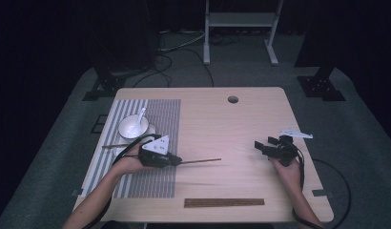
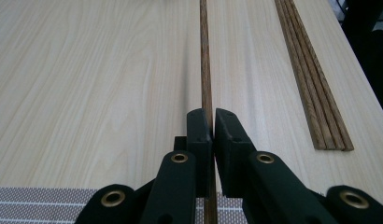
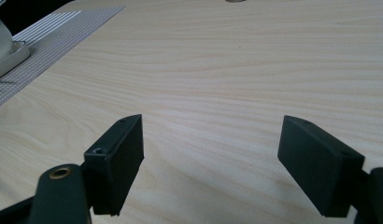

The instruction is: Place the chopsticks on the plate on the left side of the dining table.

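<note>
The left gripper pinches a single chopstick, which runs straight out past its fingertips over the table; the chopstick bundle lies beside it. The right gripper gapes wide, holding nothing

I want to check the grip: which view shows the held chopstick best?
The left gripper view: the chopstick runs up close between the left gripper's shut jaws. The high view shows its whole length jutting from that gripper, small. The right gripper view looks over bare table instead.
</note>
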`<move>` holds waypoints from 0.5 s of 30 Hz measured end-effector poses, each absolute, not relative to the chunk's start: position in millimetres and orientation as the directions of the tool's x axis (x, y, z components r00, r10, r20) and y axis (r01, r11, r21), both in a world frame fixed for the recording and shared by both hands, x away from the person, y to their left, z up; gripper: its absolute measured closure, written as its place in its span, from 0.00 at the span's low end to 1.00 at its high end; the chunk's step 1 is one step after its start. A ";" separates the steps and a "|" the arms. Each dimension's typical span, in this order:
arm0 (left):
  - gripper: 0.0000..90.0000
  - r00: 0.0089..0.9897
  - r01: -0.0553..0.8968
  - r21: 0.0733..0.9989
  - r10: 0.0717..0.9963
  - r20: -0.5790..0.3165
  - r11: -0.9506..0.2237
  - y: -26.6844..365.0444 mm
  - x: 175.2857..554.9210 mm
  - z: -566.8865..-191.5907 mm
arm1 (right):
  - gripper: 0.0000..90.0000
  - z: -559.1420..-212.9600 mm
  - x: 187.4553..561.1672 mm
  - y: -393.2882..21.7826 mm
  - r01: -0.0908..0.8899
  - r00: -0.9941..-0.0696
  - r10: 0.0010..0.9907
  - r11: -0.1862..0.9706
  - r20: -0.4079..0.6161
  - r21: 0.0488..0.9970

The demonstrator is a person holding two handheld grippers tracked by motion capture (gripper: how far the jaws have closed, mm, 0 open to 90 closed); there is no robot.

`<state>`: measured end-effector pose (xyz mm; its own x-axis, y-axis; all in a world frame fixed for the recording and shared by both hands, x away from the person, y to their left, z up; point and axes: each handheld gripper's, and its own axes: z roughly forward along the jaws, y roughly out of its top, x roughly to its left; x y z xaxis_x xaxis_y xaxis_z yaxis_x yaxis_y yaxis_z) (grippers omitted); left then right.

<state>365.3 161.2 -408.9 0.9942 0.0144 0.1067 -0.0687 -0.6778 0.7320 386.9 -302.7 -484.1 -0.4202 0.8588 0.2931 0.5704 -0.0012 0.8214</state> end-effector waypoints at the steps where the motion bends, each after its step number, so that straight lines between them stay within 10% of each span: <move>1: 0.94 0.994 -0.072 0.729 0.014 0.110 -0.681 162.2 365.6 -408.2 | 0.24 -484.2 386.9 -302.8 0.571 -0.420 0.859 -0.002 0.294 0.821; 15: 0.94 0.993 -0.060 0.722 0.031 0.112 -0.689 176.2 368.8 -403.5 | 0.24 -484.2 387.2 -302.5 0.573 -0.420 0.858 -0.001 0.295 0.820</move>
